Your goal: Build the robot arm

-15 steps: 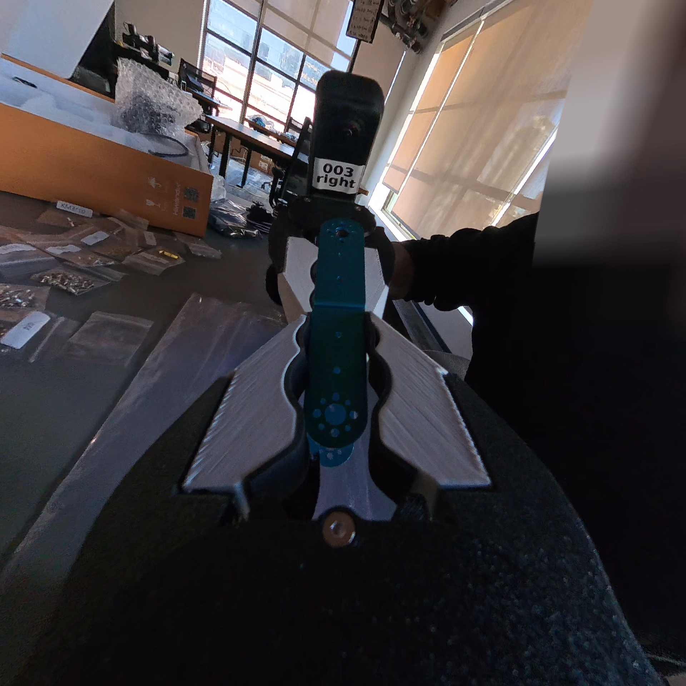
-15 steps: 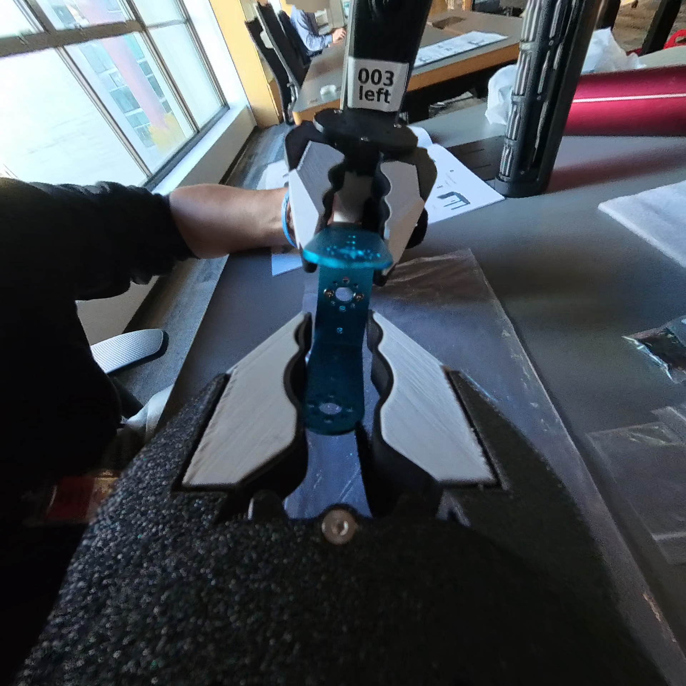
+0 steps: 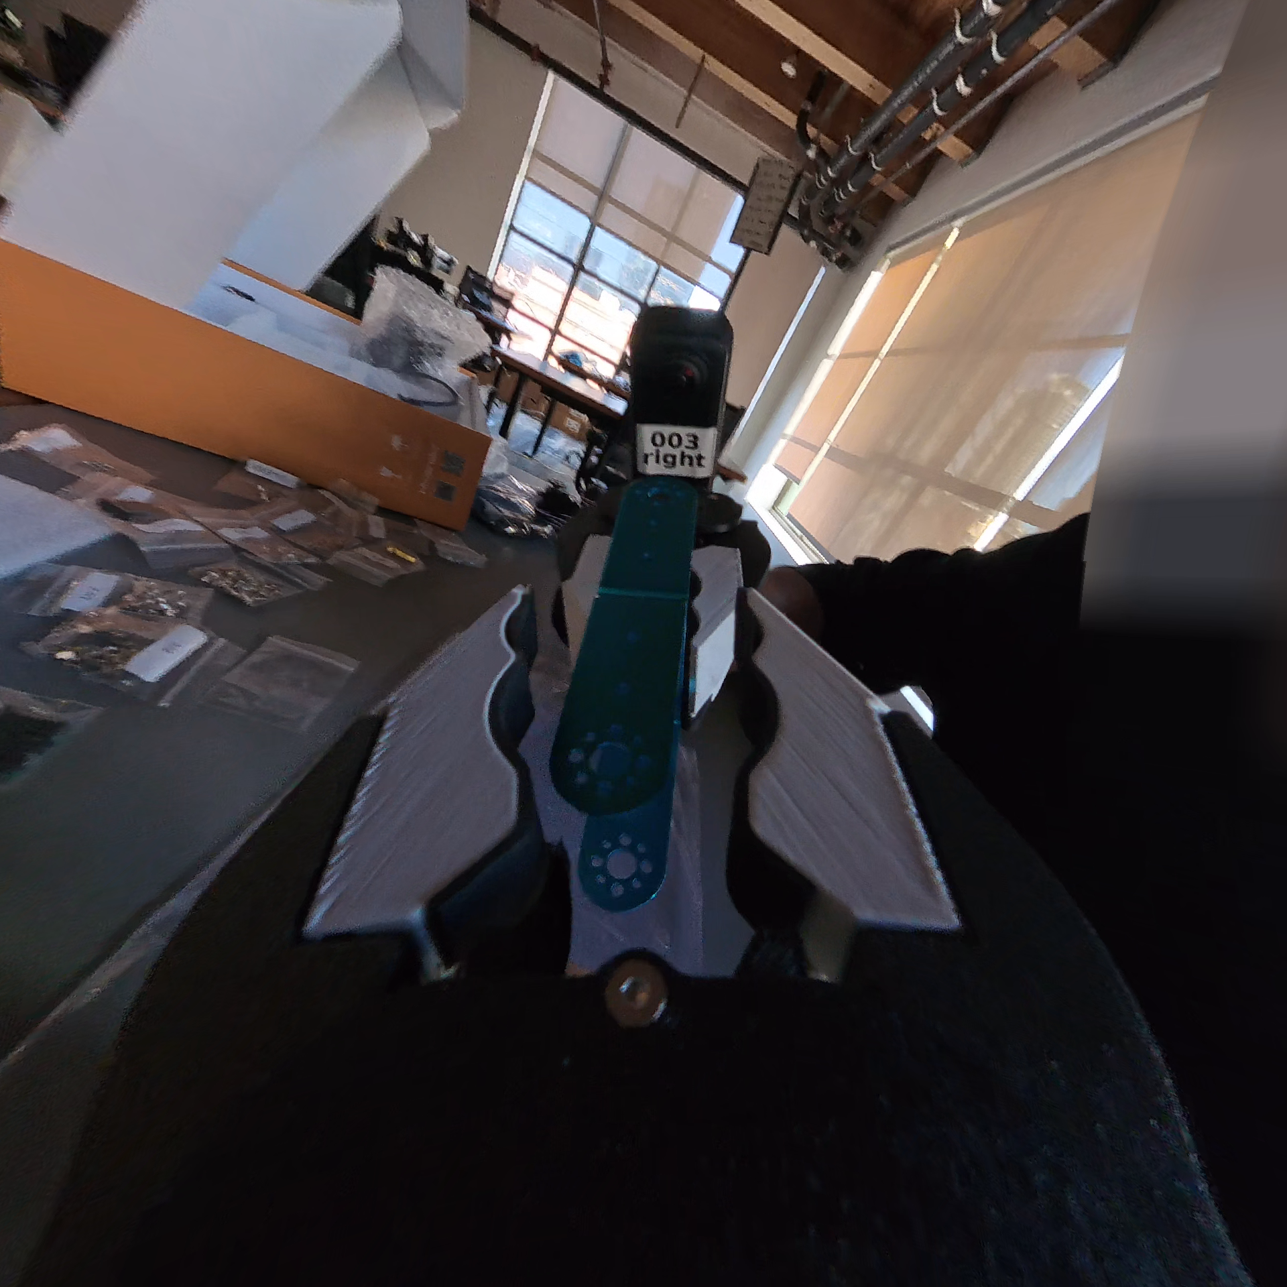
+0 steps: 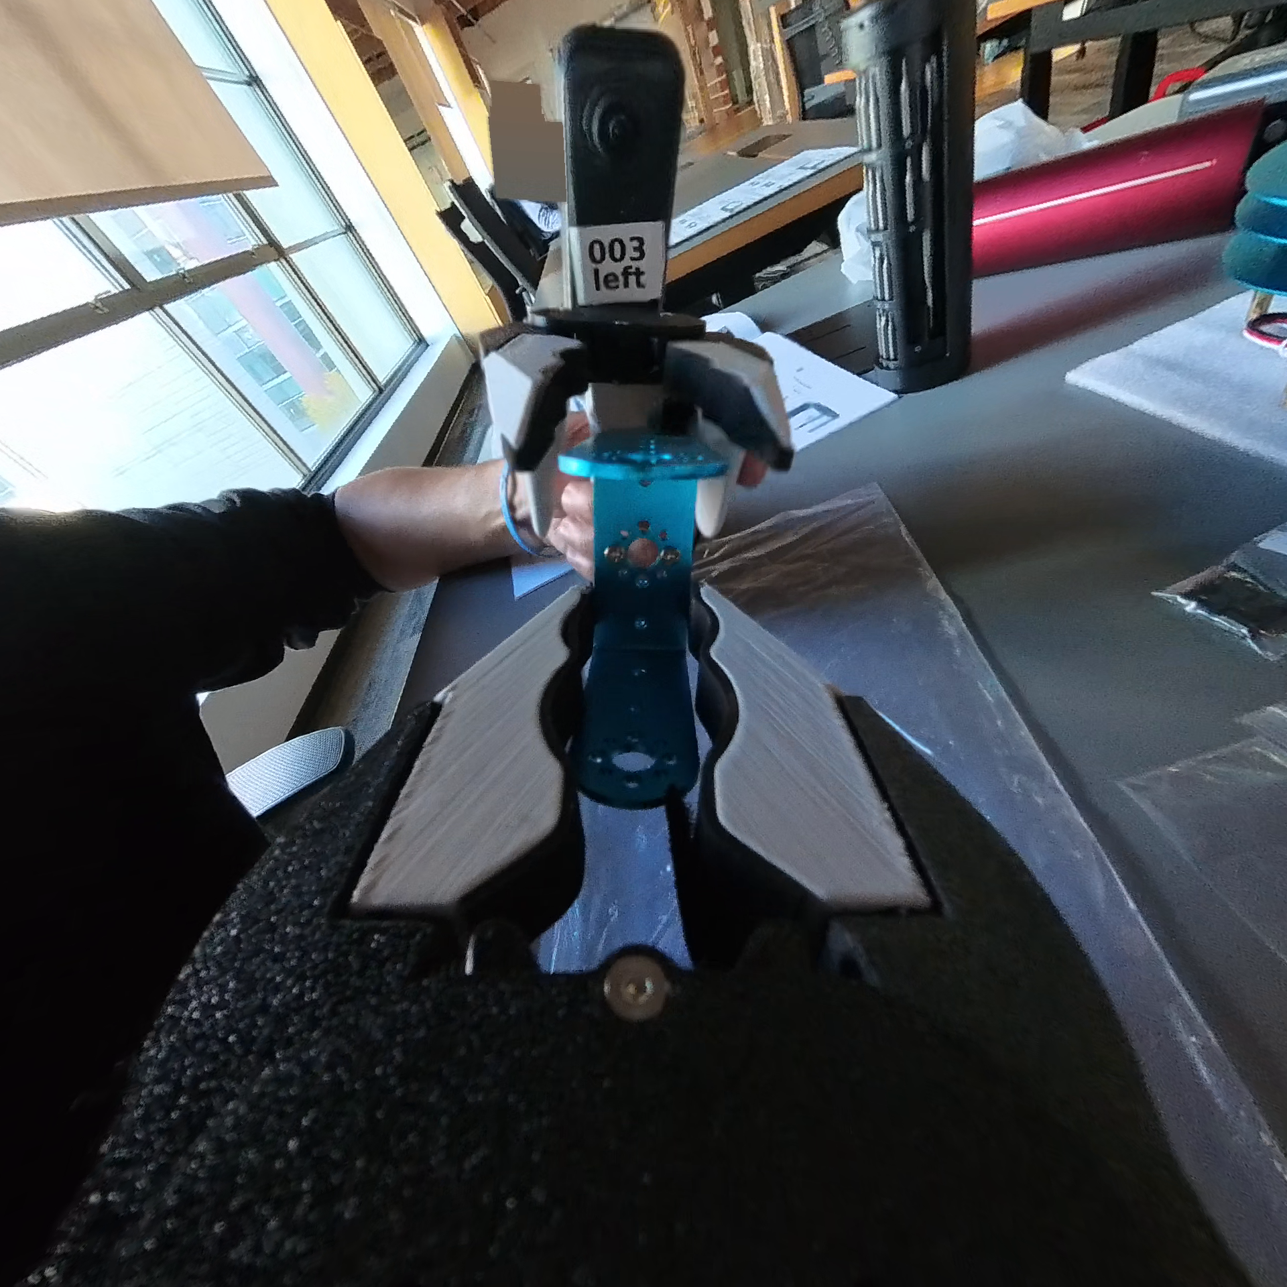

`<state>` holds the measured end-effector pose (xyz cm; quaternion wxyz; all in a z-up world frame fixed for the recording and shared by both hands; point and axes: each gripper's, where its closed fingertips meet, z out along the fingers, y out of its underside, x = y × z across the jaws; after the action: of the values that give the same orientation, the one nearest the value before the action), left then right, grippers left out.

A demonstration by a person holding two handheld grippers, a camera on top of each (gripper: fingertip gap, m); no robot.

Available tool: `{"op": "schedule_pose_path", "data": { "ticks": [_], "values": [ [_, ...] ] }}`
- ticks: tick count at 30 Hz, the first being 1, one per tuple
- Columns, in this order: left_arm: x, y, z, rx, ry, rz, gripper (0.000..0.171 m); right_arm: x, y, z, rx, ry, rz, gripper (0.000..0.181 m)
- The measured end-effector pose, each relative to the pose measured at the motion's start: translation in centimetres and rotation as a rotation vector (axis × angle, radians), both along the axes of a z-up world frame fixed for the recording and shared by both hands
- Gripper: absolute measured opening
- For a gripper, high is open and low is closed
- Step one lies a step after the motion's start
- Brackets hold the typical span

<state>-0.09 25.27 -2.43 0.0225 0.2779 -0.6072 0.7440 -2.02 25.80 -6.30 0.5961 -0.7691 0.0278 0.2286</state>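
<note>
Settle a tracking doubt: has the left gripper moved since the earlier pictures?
Yes: the left gripper has tilted upward; the long orange cardboard box sits lower in its view.

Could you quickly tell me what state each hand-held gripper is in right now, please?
Left hand-held gripper: open, its fingers apart on either side of the blue metal bracket.
Right hand-held gripper: shut on the blue metal bracket.

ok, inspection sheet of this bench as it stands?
Surface: dark grey tabletop, clear plastic sheet lying on it.
Job's things: blue perforated metal bracket, held above the sheet.
Clutter: small bagged parts; orange cardboard box; black perforated cylinder.
Grippers: right gripper shut on the bracket; left gripper open, gaps either side of the bracket.
Cables: black cable in the box.
Surroundings: windows with blinds.
</note>
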Motion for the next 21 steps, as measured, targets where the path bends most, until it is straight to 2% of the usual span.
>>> {"op": "schedule_pose_path", "data": {
  "ticks": [4, 7, 9, 12, 15, 17, 21],
  "values": [
    [1.0, 2.1, 1.3, -0.101, -0.009, 0.079, 0.062, 1.0, -0.5, 0.5, 0.01, 0.039, -0.028, 0.025],
    [0.5, 0.8, 0.4, -0.076, 0.023, 0.027, 0.065, 1.0, -0.7, 2.3, 0.11, 0.079, -0.016, 0.025],
    [-0.2, -0.9, -0.3, -0.033, 0.018, -0.02, 0.064, 0.7, -0.5, 2.3, 0.096, 0.06, -0.014, 0.025],
    [-0.9, -2.4, -0.2, -0.032, 0.015, -0.051, 0.055, 0.4, -0.2, 2.3, 0.106, 0.034, -0.031, 0.025],
    [-0.5, -2.0, 0.6, -0.076, -0.001, 0.007, 0.046, 0.6, -0.1, 2.3, 0.11, 0.005, -0.06, 0.025],
    [-0.3, -1.6, 0.7, -0.085, -0.011, 0.024, 0.028, 0.5, -0.1, 2.5, 0.114, 0.005, -0.057, 0.025],
    [-0.4, -1.4, 0.8, -0.079, -0.023, 0.017, 0.024, 0.4, 0.0, 2.3, 0.098, -0.027, -0.07, 0.025]
  ]
}}
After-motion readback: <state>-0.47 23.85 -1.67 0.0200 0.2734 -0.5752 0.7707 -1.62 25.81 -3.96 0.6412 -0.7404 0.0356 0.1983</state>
